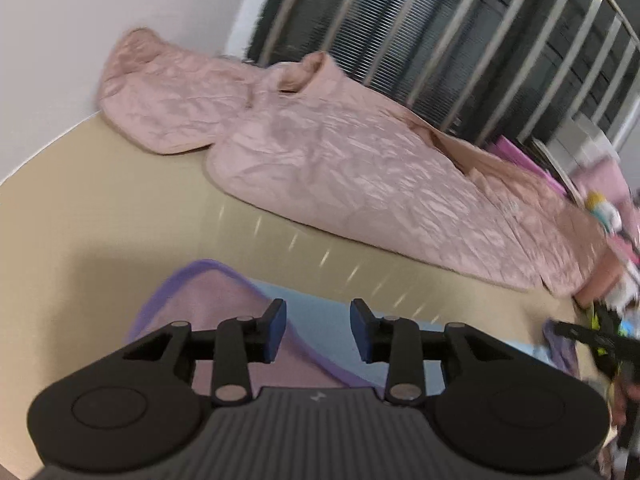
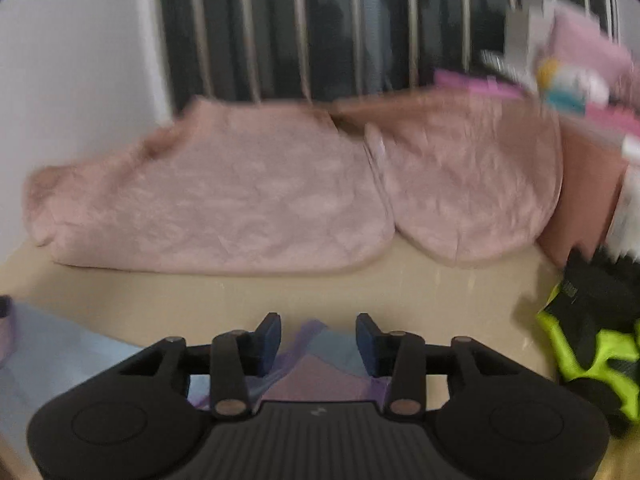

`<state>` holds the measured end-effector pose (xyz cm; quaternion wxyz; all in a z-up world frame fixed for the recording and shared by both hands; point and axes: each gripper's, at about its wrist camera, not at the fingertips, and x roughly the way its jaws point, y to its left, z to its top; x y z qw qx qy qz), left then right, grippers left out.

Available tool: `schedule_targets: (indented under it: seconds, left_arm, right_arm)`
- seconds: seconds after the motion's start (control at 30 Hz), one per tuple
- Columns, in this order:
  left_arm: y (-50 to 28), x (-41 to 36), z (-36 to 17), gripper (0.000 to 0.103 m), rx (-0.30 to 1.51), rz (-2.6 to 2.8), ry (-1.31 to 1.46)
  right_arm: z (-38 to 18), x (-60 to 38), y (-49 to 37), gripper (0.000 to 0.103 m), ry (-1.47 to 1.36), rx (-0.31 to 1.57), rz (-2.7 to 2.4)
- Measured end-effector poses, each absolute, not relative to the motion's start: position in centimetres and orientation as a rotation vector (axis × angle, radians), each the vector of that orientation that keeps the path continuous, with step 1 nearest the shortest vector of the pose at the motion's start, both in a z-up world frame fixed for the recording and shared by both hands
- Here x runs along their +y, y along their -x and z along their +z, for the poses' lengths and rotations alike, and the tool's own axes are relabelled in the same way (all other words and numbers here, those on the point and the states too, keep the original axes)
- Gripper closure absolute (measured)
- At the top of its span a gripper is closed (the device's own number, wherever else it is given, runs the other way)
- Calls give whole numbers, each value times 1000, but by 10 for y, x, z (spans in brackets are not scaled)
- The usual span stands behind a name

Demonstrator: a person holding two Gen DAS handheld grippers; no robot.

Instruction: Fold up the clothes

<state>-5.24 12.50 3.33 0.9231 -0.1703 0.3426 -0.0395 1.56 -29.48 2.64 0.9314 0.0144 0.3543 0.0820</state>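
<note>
Beige mat (image 1: 120, 208) w/ pink quilt (image 1: 360, 168) along barred window (image 1: 440, 32), toy clutter (image 2: 580, 76) at right.

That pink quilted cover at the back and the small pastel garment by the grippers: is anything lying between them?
No. In both wrist views only bare beige surface separates the pink quilted cover from the pastel garment.

A home bedroom: pink quilt (image 1: 328, 160) on a beige bed (image 1: 100, 200), barred window (image 1: 460, 32) at one o'clock, toys (image 2: 568, 80).
</note>
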Motion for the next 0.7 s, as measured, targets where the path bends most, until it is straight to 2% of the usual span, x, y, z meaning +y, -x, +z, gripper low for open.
schedule_targets:
  seconds: [0.03,0.07,0.13,0.23,0.43,0.6,0.7]
  left_arm:
    - [53,122,32,69,707,-85,339]
    - [52,122,30,69,713,-82,335]
    - [50,120,27,69,725,-76,327]
    - [49,120,25,69,734,-76,312]
    - [50,120,22,69,746,-84,283]
    - [51,122,21,69,755,-84,269]
    - [54,126,25,69,753,-84,282]
  right_arm:
    - [21,-294,-21,94,-32,747,157]
    - [16,-293,-26,99,-34,770,146]
    - [19,-295,-15,100,-59,728,138]
    - [43,-300,32,100,-63,542,130]
    - [26,-313,142,100,-94,327,52]
    - [-15,-319,165,100,-147,409,31]
    - [-14,-317,166,96,-119,438,65]
